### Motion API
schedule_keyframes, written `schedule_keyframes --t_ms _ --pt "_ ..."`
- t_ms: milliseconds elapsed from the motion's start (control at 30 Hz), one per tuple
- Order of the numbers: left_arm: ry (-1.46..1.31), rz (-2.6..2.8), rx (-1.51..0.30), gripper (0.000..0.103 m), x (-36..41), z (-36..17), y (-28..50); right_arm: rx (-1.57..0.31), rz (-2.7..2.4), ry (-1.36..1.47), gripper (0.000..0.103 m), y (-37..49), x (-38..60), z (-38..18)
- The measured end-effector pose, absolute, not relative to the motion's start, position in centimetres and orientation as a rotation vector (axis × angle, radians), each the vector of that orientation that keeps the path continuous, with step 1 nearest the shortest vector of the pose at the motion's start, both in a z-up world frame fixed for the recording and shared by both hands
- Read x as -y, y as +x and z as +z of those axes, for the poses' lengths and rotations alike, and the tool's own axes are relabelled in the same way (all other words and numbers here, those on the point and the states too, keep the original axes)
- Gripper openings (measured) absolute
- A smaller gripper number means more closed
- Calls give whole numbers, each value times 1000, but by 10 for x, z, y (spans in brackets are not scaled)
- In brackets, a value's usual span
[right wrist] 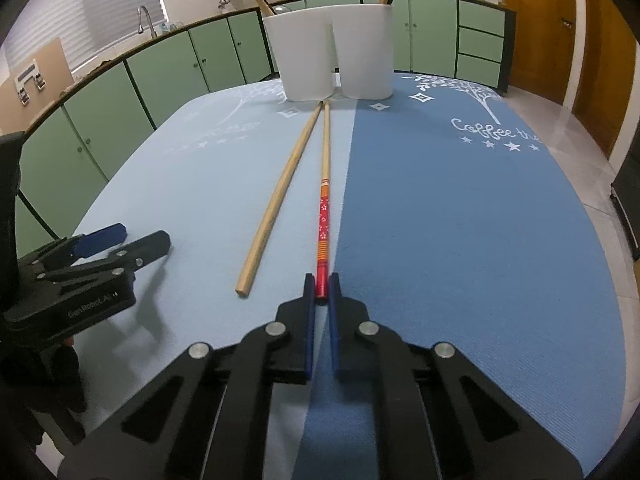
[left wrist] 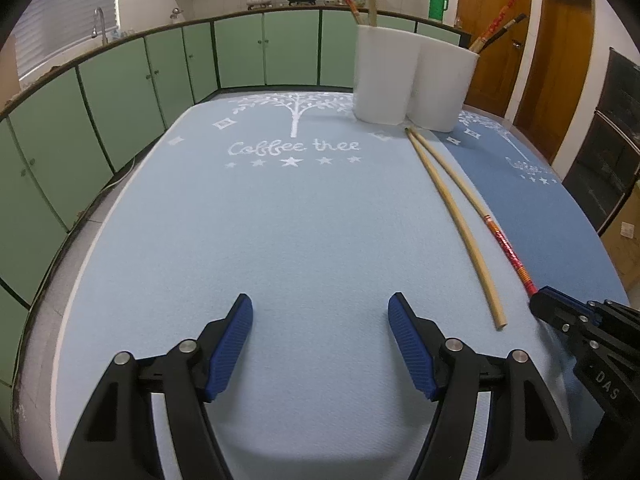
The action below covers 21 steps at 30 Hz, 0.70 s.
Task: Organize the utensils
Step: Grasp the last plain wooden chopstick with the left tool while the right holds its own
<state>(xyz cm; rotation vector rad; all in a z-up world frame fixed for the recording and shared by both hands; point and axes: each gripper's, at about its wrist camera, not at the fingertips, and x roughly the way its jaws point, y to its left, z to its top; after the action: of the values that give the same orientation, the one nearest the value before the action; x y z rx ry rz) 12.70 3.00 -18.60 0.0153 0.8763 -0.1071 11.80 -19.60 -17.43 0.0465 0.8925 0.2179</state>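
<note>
Two long chopsticks lie on the mats, tips toward a white two-cup holder (right wrist: pixel 332 50) (left wrist: pixel 404 76). One is plain wood (right wrist: pixel 276 204) (left wrist: pixel 460 224). The other has a red patterned handle (right wrist: pixel 323 224) (left wrist: pixel 508 248). My right gripper (right wrist: pixel 321 288) is shut on the red chopstick's near end, low on the mat; it also shows in the left wrist view (left wrist: pixel 538 300). My left gripper (left wrist: pixel 320 316) is open and empty above the light blue mat; it also shows in the right wrist view (right wrist: pixel 132 238), left of the plain chopstick. The holder has several chopsticks standing in it.
A light blue mat (left wrist: pixel 240 240) and a darker blue mat (right wrist: pixel 460 220) lie side by side on the table. Green cabinets (left wrist: pixel 240 52) run along the back and left. Wooden doors (left wrist: pixel 560 60) stand at the right.
</note>
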Motion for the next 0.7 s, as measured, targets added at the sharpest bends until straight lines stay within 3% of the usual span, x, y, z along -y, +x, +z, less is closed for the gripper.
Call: schedule_keyframes --t_ms 600,700 --pt "14 -233 -861 69 33 -182 117 -878 70 120 5 111 259 -172" --pt "28 -239 -872 63 40 -184 119 -880 73 124 5 112 263 -172"
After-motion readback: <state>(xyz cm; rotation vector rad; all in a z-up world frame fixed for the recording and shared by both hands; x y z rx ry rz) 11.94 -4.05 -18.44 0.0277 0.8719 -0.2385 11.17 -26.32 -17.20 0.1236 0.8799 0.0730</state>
